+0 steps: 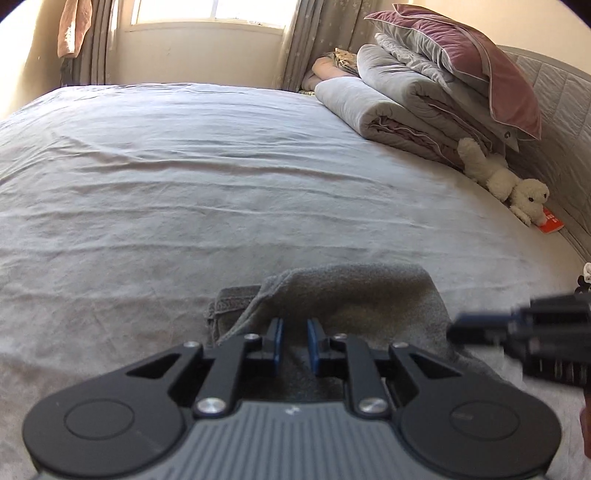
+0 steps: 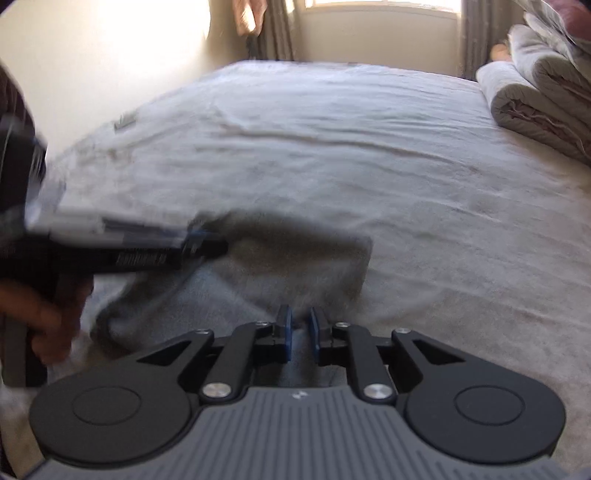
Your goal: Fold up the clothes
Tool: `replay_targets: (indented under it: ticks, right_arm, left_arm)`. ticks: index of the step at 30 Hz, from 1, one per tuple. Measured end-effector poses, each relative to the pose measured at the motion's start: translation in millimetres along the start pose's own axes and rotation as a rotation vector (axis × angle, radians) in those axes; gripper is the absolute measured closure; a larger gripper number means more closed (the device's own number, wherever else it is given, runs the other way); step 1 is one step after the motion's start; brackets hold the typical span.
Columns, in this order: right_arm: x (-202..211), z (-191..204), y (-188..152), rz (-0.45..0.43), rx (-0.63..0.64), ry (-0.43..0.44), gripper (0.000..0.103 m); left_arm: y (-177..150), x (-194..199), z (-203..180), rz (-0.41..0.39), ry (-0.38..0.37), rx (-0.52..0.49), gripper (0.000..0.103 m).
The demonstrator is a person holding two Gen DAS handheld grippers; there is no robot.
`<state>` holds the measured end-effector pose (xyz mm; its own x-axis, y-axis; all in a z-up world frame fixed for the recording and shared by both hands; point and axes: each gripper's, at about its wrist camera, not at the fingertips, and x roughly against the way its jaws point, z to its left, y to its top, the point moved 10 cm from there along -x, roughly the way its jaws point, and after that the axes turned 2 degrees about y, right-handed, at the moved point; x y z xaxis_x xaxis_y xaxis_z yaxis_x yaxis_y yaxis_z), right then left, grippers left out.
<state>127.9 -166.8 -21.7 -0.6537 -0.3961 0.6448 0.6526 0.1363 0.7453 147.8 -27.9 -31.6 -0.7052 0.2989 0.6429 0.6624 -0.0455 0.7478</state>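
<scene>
A grey towel-like garment (image 1: 343,295) lies partly folded on the bed, near the front edge. My left gripper (image 1: 295,325) sits over its near part, jaws narrowly apart with grey cloth between the blue pads (image 1: 277,338). It also shows, blurred, in the right wrist view (image 2: 207,243) at the garment's left side. My right gripper (image 2: 299,319) has its blue pads (image 2: 286,328) closed to a small gap on the garment's near edge (image 2: 258,273). In the left wrist view the right gripper (image 1: 480,323) is blurred at the garment's right side.
The bed sheet (image 1: 184,166) is light grey and wrinkled. Folded quilts (image 1: 399,107) and a mauve pillow (image 1: 469,48) are stacked at the far right by the headboard. A white plush toy (image 1: 506,181) and a red item (image 1: 550,221) lie beside them. A window (image 1: 207,14) is behind.
</scene>
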Motion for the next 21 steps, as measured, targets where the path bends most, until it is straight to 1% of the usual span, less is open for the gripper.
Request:
replay_targets:
  ticks: [2,5,6,7,10,13,15,17,19,21]
  right_arm:
    - [-5,-8,13,-0.05,-0.016,-0.015,0.087]
    - [-21,-16,29,-0.1,0.008,-0.041,0.087]
    - [-28,-20,32,-0.104,-0.004,-0.042,0.087]
    - [-35,-24,33,-0.101,-0.019,-0.039,0.084]
    - [-57,-32,21,-0.037,-0.046,-0.026,0.086]
    - [-47,-28,22,-0.033,-0.025,-0.038,0.086]
    - [-39,-25,23,-0.031,-0.014,-0.039,0.083]
    - [-20,-15,23,-0.024,-0.015,-0.005,0.083]
    - [-2,-6,14,0.001,-0.019,0.033,0.083]
    - [7,2,1,0.032,-0.006,0.043,0.083]
  left_arm:
    - [-1,0,0,0.004,-0.001,0.005,0.087]
    - [-3,1,0,0.009,-0.005,0.009,0.087]
    - [-3,1,1,0.01,-0.007,0.007,0.087]
    - [-4,0,1,0.012,-0.009,0.006,0.087]
    - [-5,-1,0,0.015,-0.008,0.0,0.087]
    - [-4,-1,0,0.022,-0.008,0.004,0.087]
    - [-4,0,1,0.027,-0.014,0.015,0.087]
    - [-4,0,2,0.03,-0.019,0.024,0.087]
    - [-4,0,2,0.033,-0.018,0.027,0.087]
    - [-4,-1,1,0.033,-0.014,0.024,0.087]
